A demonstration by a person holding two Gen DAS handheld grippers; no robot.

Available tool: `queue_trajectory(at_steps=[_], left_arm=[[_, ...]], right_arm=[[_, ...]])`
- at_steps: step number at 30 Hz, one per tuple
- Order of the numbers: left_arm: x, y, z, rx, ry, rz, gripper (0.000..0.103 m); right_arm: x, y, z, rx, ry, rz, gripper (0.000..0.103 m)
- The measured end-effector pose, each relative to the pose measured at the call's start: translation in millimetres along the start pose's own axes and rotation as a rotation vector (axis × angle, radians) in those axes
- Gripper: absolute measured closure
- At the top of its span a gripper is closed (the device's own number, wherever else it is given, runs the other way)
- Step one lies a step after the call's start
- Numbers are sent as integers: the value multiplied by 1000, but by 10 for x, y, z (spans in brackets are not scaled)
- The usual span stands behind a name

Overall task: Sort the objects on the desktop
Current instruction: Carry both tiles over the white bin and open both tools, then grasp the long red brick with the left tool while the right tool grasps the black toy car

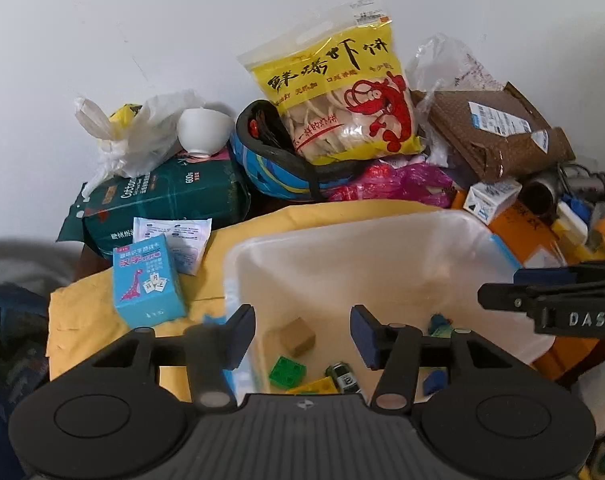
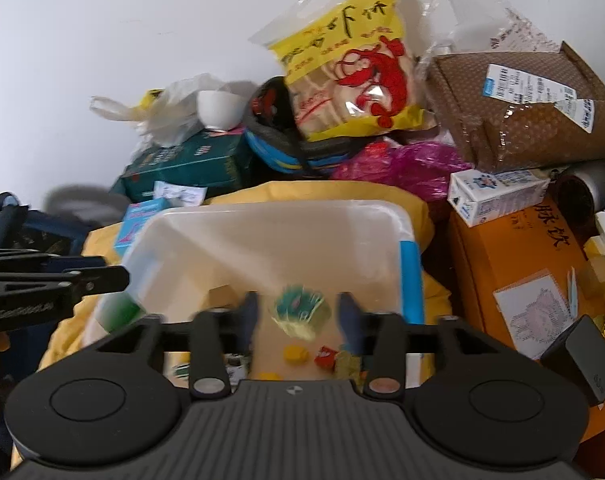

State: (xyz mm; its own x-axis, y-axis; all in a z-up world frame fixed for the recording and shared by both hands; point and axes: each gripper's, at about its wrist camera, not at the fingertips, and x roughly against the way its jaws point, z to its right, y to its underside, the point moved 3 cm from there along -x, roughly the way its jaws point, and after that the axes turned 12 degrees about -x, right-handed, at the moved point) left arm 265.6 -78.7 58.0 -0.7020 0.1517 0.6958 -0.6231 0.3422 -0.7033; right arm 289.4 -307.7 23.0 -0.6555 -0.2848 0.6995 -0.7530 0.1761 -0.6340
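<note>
Left claw [image 1: 302, 334] released, empty, hanging over the white tub [image 1: 382, 240]; right claw [image 2: 298, 320] also released, a blurred teal-and-yellow piece [image 2: 300, 312] loose between its jaws. Tub already holds a green brick [image 1: 287, 372] and toy car [image 1: 343, 376]. Judgement: lift clear of the rim before reaching again. At ten o'clock, blue card box [image 1: 148, 282]. Green pack [image 1: 162, 196] reads "Cotton", "600". At twelve, yellow snack bag [image 1: 342, 96], Chinese print.

White wall [image 1: 142, 20], yellow cloth [image 1: 82, 320] under the clutter, dark blue fabric [image 1: 6, 340] at left.
</note>
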Motion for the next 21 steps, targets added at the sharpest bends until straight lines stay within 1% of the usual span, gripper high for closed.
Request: queue_trajectory(at_steps=[4,7,9,10,13,15,18,19,21], left_arm=[[175,284,-4,-31,-1,35,47],[329,670,34,-35,7,35,47],[407,1019,92,-18,16,23,47],[414,1163,122,-12,22,4,47],[370,1635,242,-3,38,-75,47],[296,1833,291,-9,38,-123,47],[185,1968,284,-1,30,-149,47],[150,1987,274,7,25,-160,47],[87,2016,294,12,41,-175,47]], right_arm=[[48,117,14,2,-13,33,45],[276,310,-13,25,-64,86,44],[411,545,-15,36,-110,84,43],[448,682,-5,45,-122,78,42],[423,1196,4,96,-113,12,42],[325,1534,25,122,-105,-54,42],[176,1883,40,146,-86,-134,42],[138,1952,21,167,-86,-148,42],[57,2044,-21,194,-86,-176,41]])
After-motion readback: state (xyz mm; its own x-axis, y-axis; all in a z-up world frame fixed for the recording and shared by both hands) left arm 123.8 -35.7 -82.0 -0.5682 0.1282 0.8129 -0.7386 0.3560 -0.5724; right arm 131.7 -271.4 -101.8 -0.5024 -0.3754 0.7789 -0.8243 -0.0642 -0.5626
